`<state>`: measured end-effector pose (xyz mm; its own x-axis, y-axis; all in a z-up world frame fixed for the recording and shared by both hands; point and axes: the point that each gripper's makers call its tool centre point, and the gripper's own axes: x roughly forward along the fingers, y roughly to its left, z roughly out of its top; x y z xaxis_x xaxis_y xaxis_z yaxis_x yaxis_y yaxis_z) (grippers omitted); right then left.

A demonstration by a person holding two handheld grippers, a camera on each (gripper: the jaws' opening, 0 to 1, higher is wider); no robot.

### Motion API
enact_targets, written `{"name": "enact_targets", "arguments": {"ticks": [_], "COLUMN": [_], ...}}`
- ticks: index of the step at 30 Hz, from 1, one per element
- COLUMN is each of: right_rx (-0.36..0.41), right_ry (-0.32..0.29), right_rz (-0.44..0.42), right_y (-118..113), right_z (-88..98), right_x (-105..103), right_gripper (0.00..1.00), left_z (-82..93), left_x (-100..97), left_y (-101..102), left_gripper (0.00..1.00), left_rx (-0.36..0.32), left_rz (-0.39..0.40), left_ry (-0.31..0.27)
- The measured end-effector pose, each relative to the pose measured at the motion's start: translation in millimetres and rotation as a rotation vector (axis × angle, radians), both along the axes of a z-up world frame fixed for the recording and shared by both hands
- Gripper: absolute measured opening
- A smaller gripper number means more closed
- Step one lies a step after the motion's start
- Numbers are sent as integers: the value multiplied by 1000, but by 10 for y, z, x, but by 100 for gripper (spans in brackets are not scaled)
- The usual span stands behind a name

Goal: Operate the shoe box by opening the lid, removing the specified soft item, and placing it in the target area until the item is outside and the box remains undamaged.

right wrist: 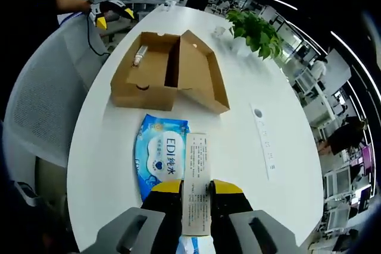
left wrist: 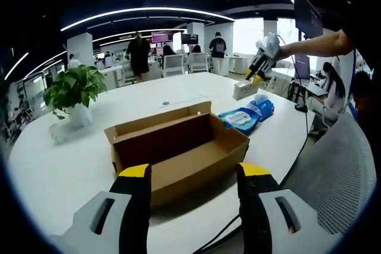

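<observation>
Blue "EDI 纯水" wipes pack (right wrist: 161, 156)

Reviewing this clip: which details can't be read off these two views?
- Small item in the open shoe box, right gripper view: too small to identify.
- Box floor, left gripper view: near wall hides it.
- Print on the white carton held by the right gripper: too fine.
- Wipes pack: near end hidden behind gripper and carton.
</observation>
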<state>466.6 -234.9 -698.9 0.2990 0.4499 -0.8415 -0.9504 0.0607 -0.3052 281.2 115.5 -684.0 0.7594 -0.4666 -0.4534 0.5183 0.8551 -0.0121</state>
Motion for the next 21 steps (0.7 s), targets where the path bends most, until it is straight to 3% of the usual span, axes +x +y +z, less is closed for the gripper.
{"name": "enact_targets", "arguments": {"ticks": [21], "right_rx": [-91], "right_ry": [10], "right_rz": [-11], "right_y": [-447], "right_z": [-381], "right_x": [334], "right_gripper": [13], "left_z": [-18], "left_x": [16], "left_y": [23], "left_gripper": [60], "left_rx": [-15], "left_rz": [11], "left_ry": [4]}}
